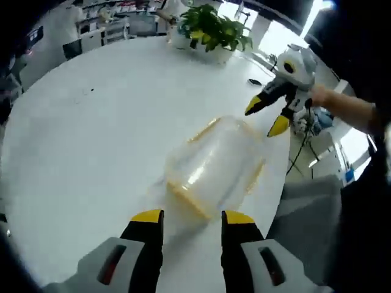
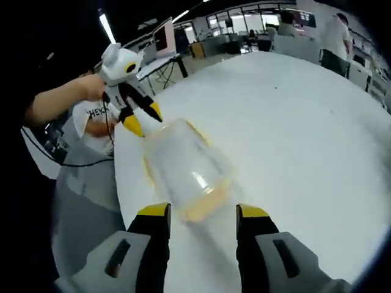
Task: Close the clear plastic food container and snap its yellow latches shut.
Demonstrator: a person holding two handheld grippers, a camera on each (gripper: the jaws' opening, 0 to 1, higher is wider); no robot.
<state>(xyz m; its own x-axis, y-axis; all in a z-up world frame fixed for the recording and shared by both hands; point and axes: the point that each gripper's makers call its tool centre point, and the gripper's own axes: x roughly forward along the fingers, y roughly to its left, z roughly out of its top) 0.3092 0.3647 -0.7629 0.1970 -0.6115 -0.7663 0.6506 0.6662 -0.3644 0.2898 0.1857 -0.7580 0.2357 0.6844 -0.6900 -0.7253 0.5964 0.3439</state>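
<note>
The clear plastic container (image 1: 214, 168) with yellow latches lies on the round white table (image 1: 91, 140), near its edge. It is blurred, so I cannot tell how its lid sits. My left gripper (image 1: 192, 218) stands open just short of the container's near end, with nothing between its fingers. Beyond the container's far side my right gripper (image 1: 267, 117) hovers open, held by a hand (image 1: 333, 104). In the right gripper view the same container (image 2: 186, 168) lies just ahead of my open right gripper (image 2: 203, 212). My left gripper (image 2: 144, 119) is open at its far corner.
A potted green plant (image 1: 214, 30) stands at the far side of the table, with a small dark object (image 1: 255, 81) near the edge. The table edge (image 1: 282, 183) drops to grey floor close beside the container. People (image 2: 336, 33) and desks stand in the background.
</note>
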